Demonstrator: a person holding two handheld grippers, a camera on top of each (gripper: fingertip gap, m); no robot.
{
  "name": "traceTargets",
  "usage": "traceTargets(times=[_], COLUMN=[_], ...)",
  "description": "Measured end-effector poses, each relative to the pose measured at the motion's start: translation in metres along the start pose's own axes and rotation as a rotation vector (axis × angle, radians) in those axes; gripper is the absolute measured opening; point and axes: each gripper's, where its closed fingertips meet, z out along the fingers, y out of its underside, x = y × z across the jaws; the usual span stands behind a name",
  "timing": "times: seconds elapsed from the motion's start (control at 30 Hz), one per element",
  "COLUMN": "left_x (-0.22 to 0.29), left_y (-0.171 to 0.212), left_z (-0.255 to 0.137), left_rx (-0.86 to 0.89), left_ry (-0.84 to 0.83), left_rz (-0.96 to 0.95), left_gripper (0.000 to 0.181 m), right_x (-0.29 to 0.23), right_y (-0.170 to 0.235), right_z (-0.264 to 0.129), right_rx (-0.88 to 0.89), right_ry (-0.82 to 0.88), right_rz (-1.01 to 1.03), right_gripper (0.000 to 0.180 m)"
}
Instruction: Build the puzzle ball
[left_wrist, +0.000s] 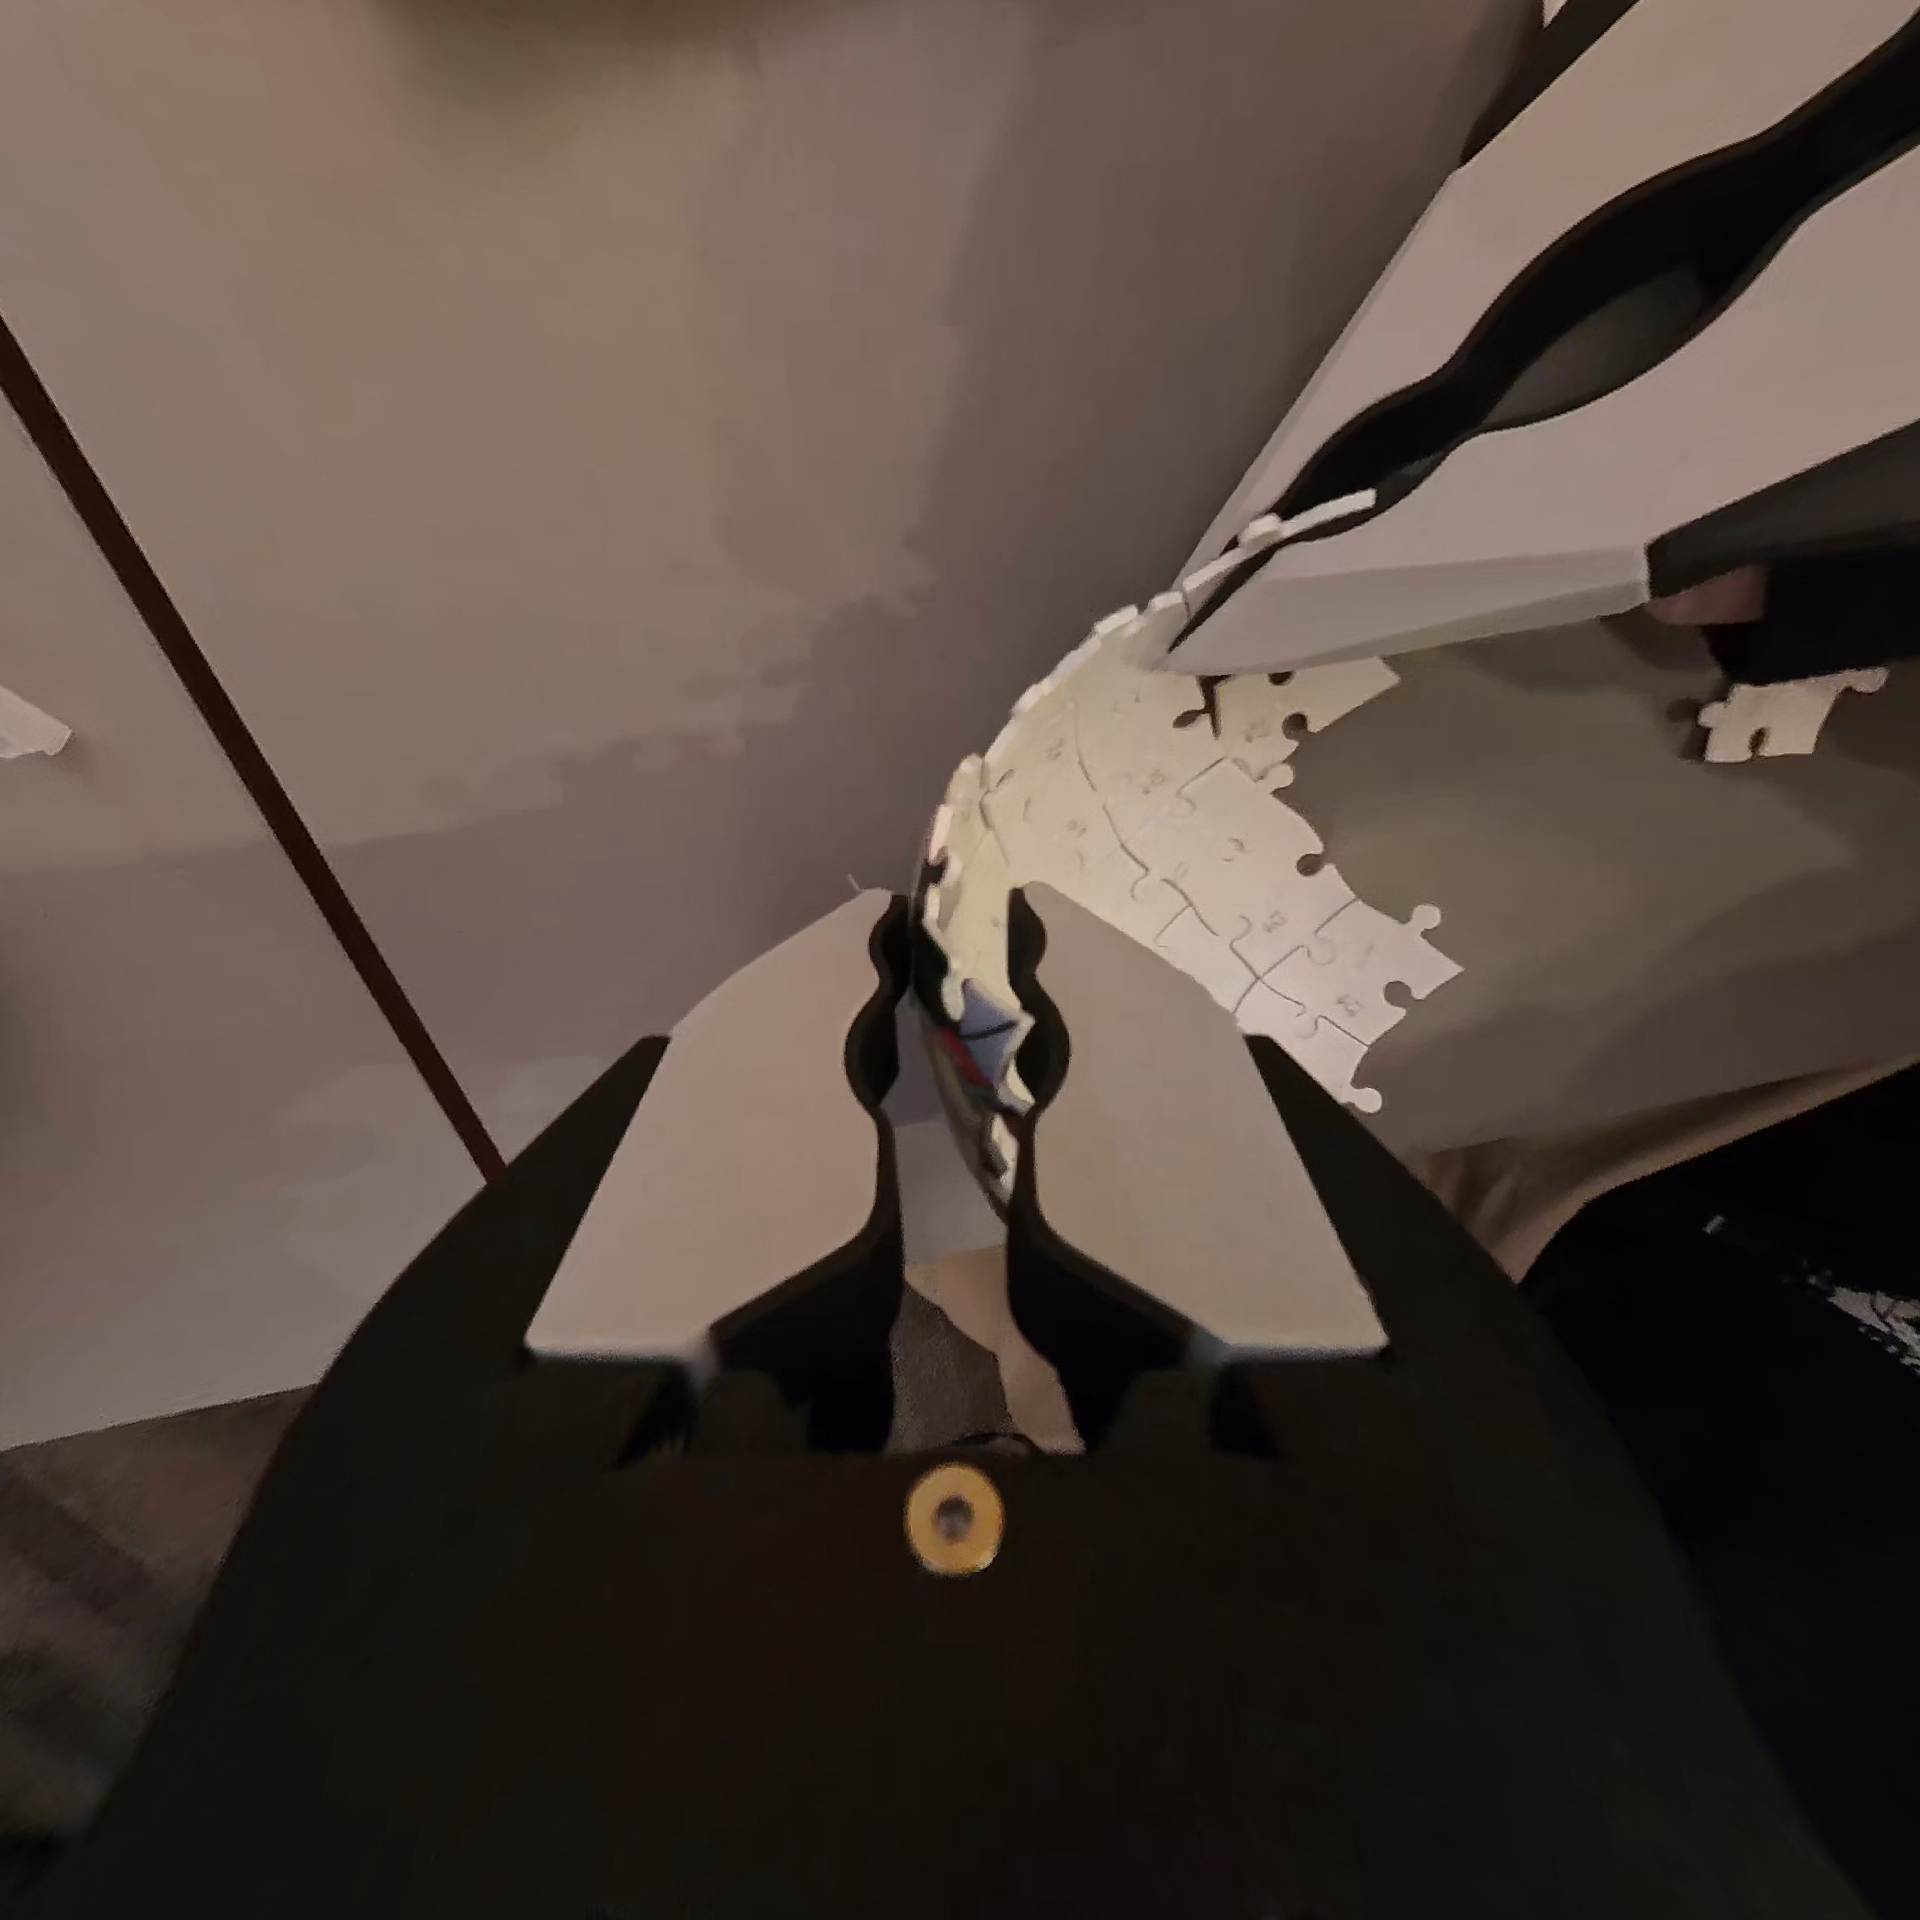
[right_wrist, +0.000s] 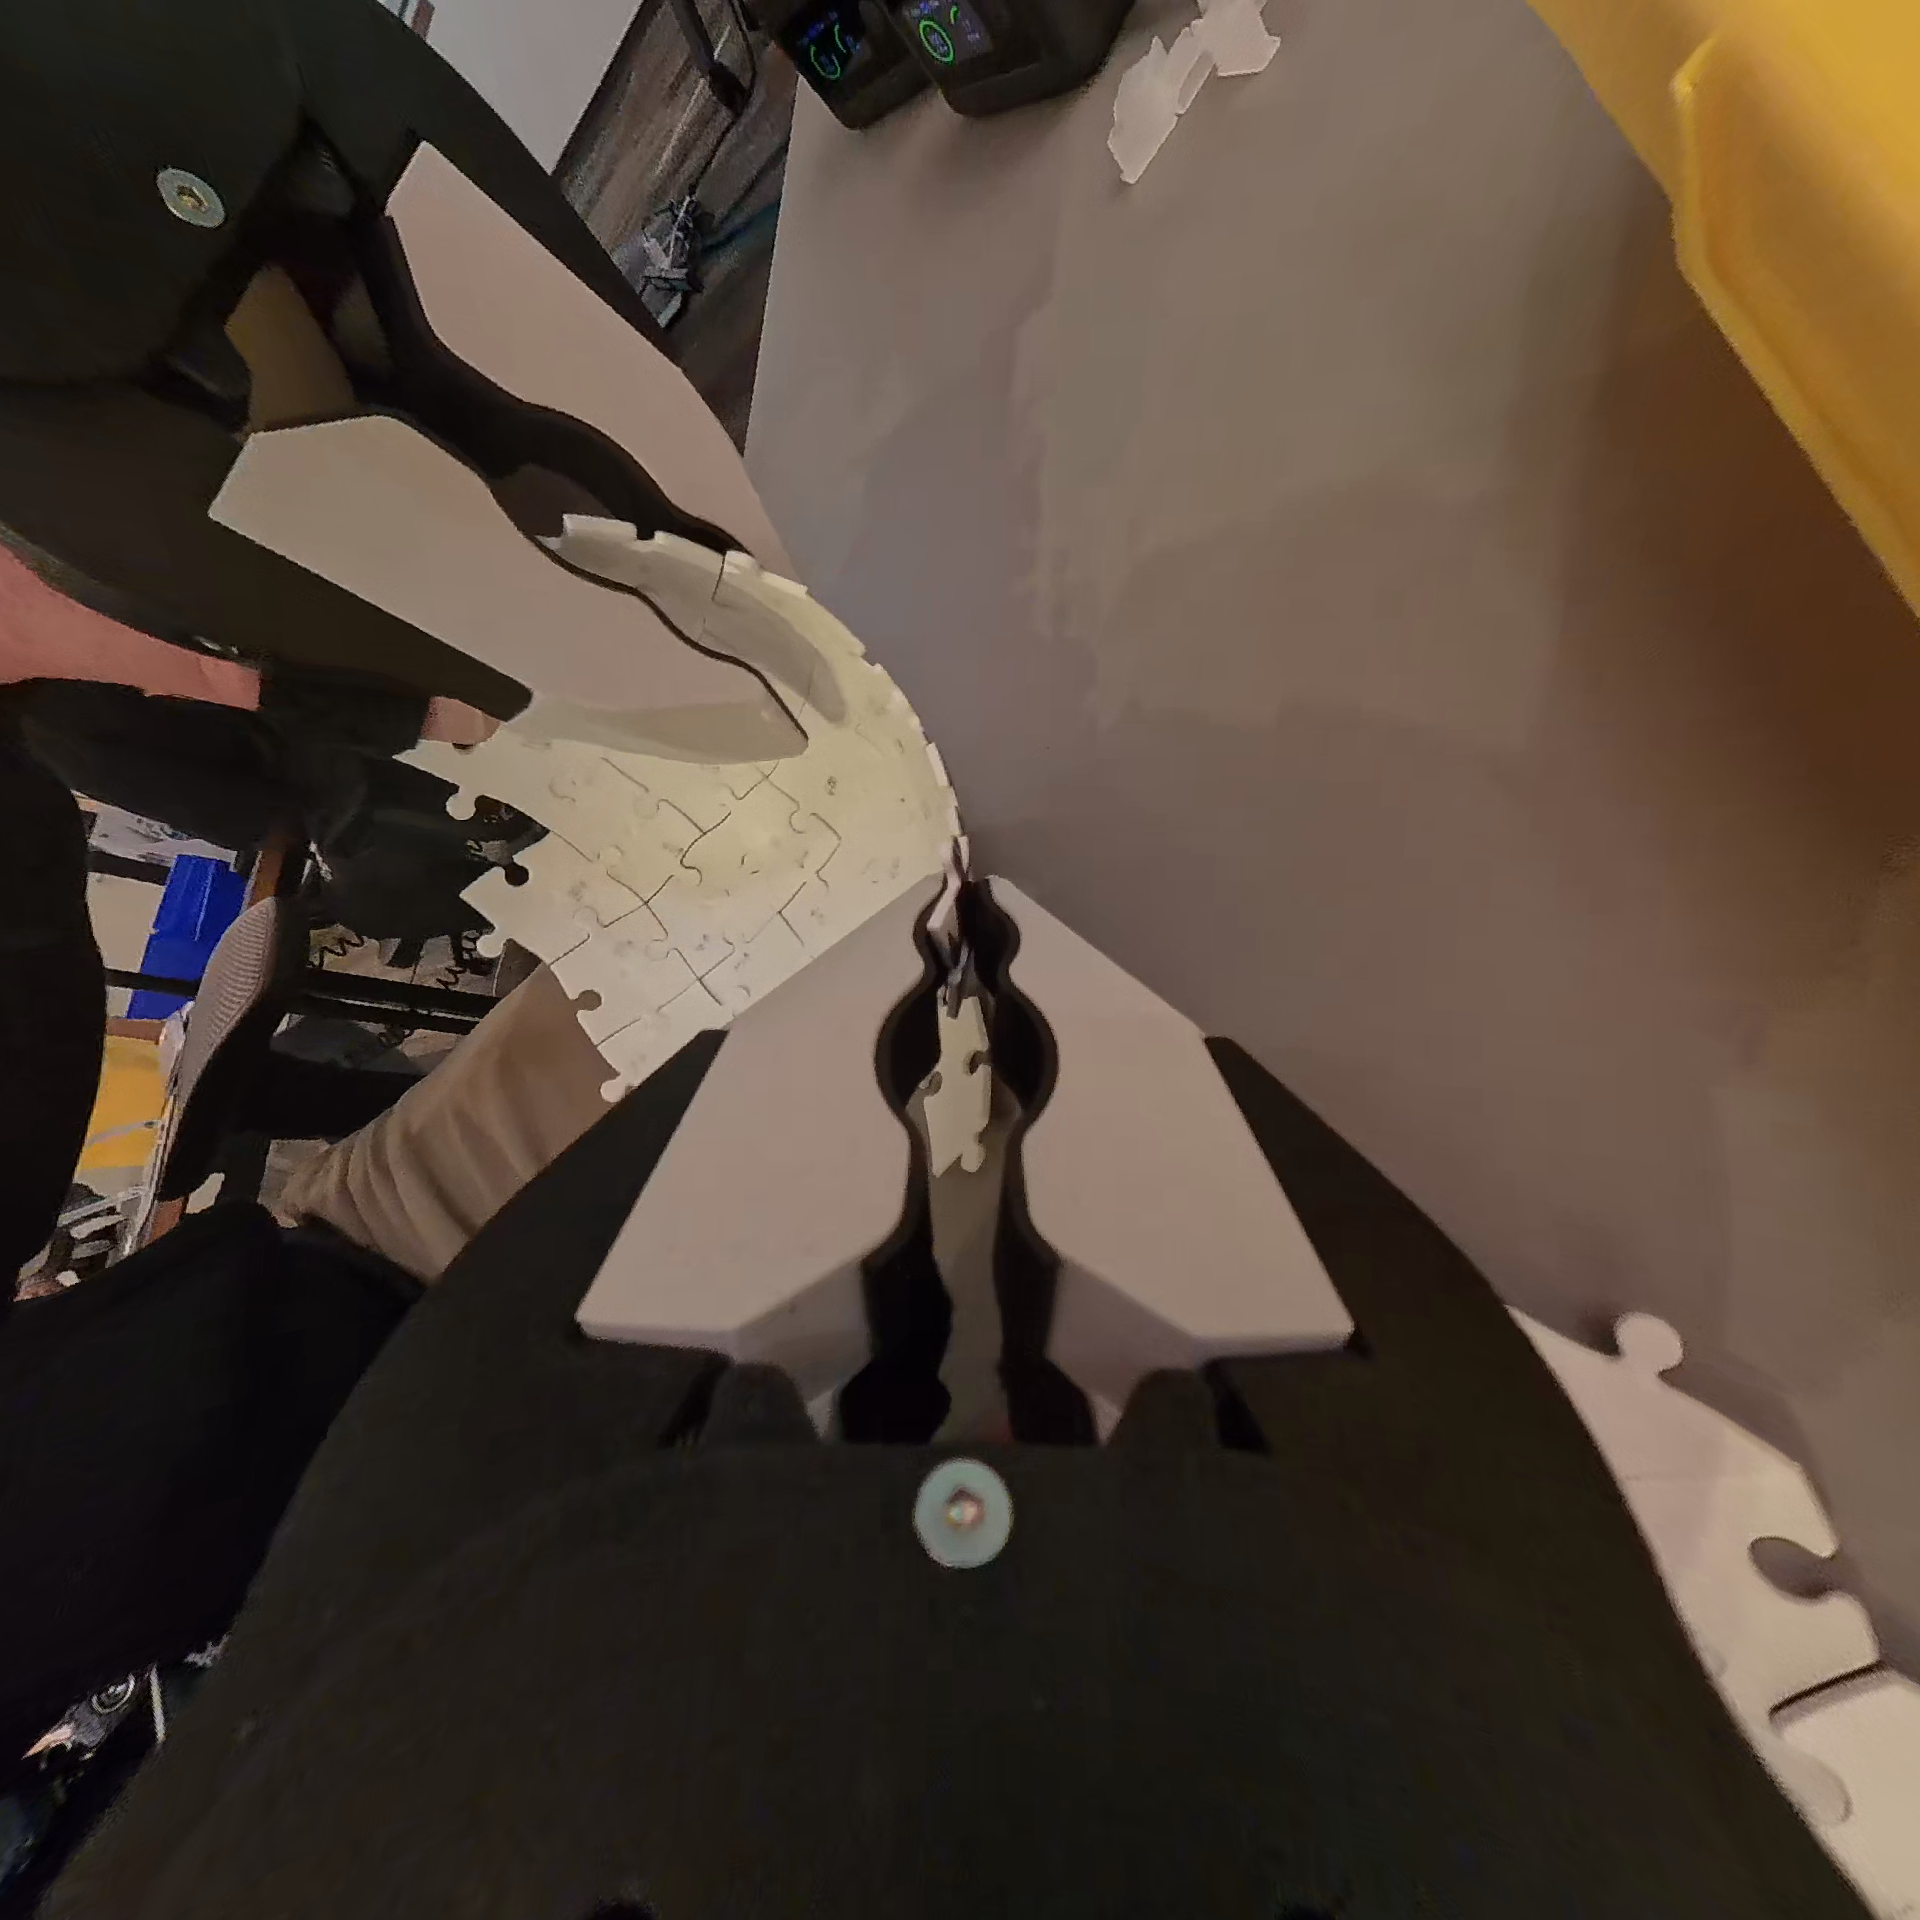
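Note:
A partly built puzzle ball (left_wrist: 1226, 852) is a curved white shell of joined pieces, held above the grey table (left_wrist: 520, 416). I see its hollow inner side; a coloured outer face shows between my left fingers. My left gripper (left_wrist: 958, 925) is shut on the shell's rim. My right gripper (left_wrist: 1179, 634) comes in from the upper right, touching the opposite rim. In the right wrist view the right gripper (right_wrist: 961, 899) is shut on a white puzzle piece (right_wrist: 956, 1101) at the rim of the shell (right_wrist: 707, 862). The left gripper (right_wrist: 779, 675) grips the far rim there.
A loose white piece (left_wrist: 1766, 717) lies on the table near a hand. More loose pieces (right_wrist: 1184, 83) lie far off beside two dark devices with screens (right_wrist: 935, 52). A yellow bin (right_wrist: 1818, 312) stands at the right. Joined flat pieces (right_wrist: 1714, 1558) lie at the lower right. Spacing between my two grippers at the tips: around 6 cm.

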Motion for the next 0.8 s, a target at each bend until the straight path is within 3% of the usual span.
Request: traceTargets(times=[0.03, 0.5, 0.8], left_x=[0.0, 0.02, 0.015], left_y=[0.0, -0.004, -0.001], left_z=[0.0, -0.026, -0.073], left_rx=[0.004, 0.222, 0.42], left_ry=[0.007, 0.142, 0.211], left_rz=[-0.001, -0.01, 0.052], left_gripper=[0.018, 0.053, 0.065], right_x=[0.0, -0.001, -0.005], right_y=[0.0, -0.005, -0.01], right_z=[0.0, -0.005, -0.013], right_rx=[0.001, 0.052, 0.109], right_ry=[-0.003, 0.009, 0.001], right_rz=[0.001, -0.016, -0.07], right_gripper=[0.0, 0.0, 0.0])
